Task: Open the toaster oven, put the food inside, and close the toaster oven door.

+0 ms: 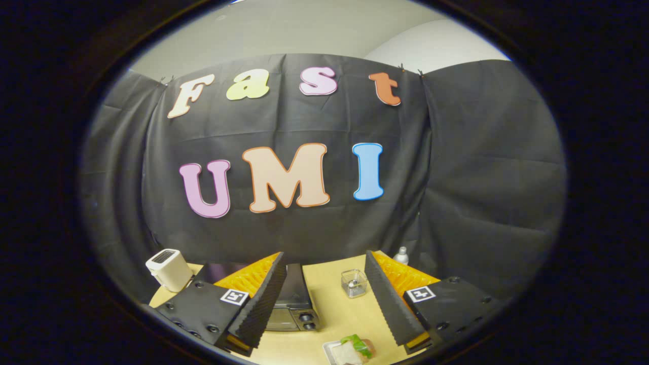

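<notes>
1. Toaster oven (pixel 293 304) sits on the table (pixel 332 289) just ahead, half behind the left finger, door looks shut. So I'd drop low and hook the door's top edge.
2. Gripper (pixel 324 304) fingers spread wide, holding nothing.
3. Food (pixel 355 347) on a small tray (pixel 329 350), 6 o'clock of the oven.
4. Clear cup (pixel 353 283) at 3 o'clock, contents unclear.
</notes>
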Tool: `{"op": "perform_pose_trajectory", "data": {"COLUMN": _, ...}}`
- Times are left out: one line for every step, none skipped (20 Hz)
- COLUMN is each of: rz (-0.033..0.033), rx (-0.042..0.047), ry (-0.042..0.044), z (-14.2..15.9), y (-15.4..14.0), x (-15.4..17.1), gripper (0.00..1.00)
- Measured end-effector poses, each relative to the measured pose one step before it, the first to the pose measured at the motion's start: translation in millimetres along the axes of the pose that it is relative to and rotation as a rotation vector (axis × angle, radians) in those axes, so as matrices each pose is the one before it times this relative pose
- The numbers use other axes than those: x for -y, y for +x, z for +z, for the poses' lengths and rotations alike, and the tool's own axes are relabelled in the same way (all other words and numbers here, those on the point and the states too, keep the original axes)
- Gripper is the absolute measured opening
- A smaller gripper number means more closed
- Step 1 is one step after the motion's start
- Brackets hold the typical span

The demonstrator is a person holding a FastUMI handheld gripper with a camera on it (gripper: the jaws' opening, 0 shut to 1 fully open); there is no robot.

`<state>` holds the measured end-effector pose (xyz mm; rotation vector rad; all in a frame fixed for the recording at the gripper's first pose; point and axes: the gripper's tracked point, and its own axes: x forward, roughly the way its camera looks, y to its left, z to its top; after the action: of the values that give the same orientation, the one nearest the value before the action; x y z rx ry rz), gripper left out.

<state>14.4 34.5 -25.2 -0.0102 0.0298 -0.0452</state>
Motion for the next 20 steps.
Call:
{"op": "perform_pose_trajectory", "data": {"rz": 0.00029, "rx": -0.00369, "ry": 0.00103, "z": -7.38, "y": 3.37, "x": -4.02, "gripper": 0.97}}
{"op": "perform_pose_trajectory", "data": {"rz": 0.00565, "rx": -0.00089, "ry": 0.00504, "z": -6.08, "y": 2.26, "x": -6.28, "gripper": 0.97}}
{"op": "perform_pose_trajectory", "data": {"rz": 0.01086, "rx": -0.00432, "ry": 0.00318, "z": -9.37, "y": 1.88, "x": -8.22, "gripper": 0.97}}
{"op": "perform_pose_trajectory", "data": {"rz": 0.01277, "rx": -0.00590, "ry": 0.00321, "z": -9.15, "y": 0.94, "x": -7.58, "gripper": 0.97}}
{"op": "perform_pose_trajectory", "data": {"rz": 0.01593, "rx": -0.00649, "ry": 0.00103, "z": -11.65, "y": 1.66, "x": -8.21, "gripper": 0.97}}
{"op": "perform_pose_trajectory", "data": {"rz": 0.01887, "rx": -0.00392, "ry": 0.00505, "z": -11.33, "y": 1.03, "x": -8.80, "gripper": 0.97}}
{"op": "perform_pose_trajectory", "data": {"rz": 0.01566, "rx": -0.00934, "ry": 0.01036, "z": -11.17, "y": 1.36, "x": -7.77, "gripper": 0.97}}
{"op": "perform_pose_trajectory", "data": {"rz": 0.01991, "rx": -0.01696, "ry": 0.01993, "z": -14.46, "y": 1.65, "x": -9.25, "gripper": 0.97}}
{"op": "perform_pose_trajectory", "data": {"rz": 0.02485, "rx": -0.01512, "ry": 0.02109, "z": -13.37, "y": 2.19, "x": -11.18, "gripper": 0.97}}
{"op": "perform_pose_trajectory", "data": {"rz": 0.01634, "rx": -0.01023, "ry": 0.01340, "z": -11.68, "y": 3.96, "x": -9.87, "gripper": 0.97}}
{"op": "perform_pose_trajectory", "data": {"rz": 0.00558, "rx": -0.01240, "ry": -0.00240, "z": -13.59, "y": 4.55, "x": -6.17, "gripper": 0.97}}
{"op": "perform_pose_trajectory", "data": {"rz": 0.01036, "rx": -0.00759, "ry": -0.00937, "z": -10.45, "y": 6.14, "x": -6.66, "gripper": 0.97}}
{"op": "perform_pose_trajectory", "data": {"rz": 0.01017, "rx": -0.00660, "ry": -0.01347, "z": -9.27, "y": 7.36, "x": -8.77, "gripper": 0.97}}
{"op": "perform_pose_trajectory", "data": {"rz": 0.00748, "rx": 0.00313, "ry": -0.01364, "z": -6.33, "y": 6.29, "x": -6.68, "gripper": 0.96}}
{"op": "perform_pose_trajectory", "data": {"rz": 0.00396, "rx": 0.00642, "ry": -0.00995, "z": -4.19, "y": 7.74, "x": -6.70, "gripper": 0.97}}
{"op": "perform_pose_trajectory", "data": {"rz": 0.01139, "rx": -0.00245, "ry": -0.00565, "z": -5.62, "y": 7.11, "x": -8.10, "gripper": 0.97}}
{"op": "perform_pose_trajectory", "data": {"rz": 0.01469, "rx": -0.00433, "ry": -0.00210, "z": -8.22, "y": 6.64, "x": -9.55, "gripper": 0.97}}
{"op": "perform_pose_trajectory", "data": {"rz": 0.00886, "rx": 0.00124, "ry": -0.00197, "z": -3.99, "y": 5.64, "x": -7.63, "gripper": 0.97}}
{"op": "perform_pose_trajectory", "data": {"rz": 0.00417, "rx": -0.00118, "ry": -0.00627, "z": -3.67, "y": 5.32, "x": -6.25, "gripper": 0.97}}
{"op": "perform_pose_trajectory", "data": {"rz": 0.00542, "rx": -0.00575, "ry": -0.00631, "z": -7.21, "y": 4.62, "x": -6.06, "gripper": 0.97}}
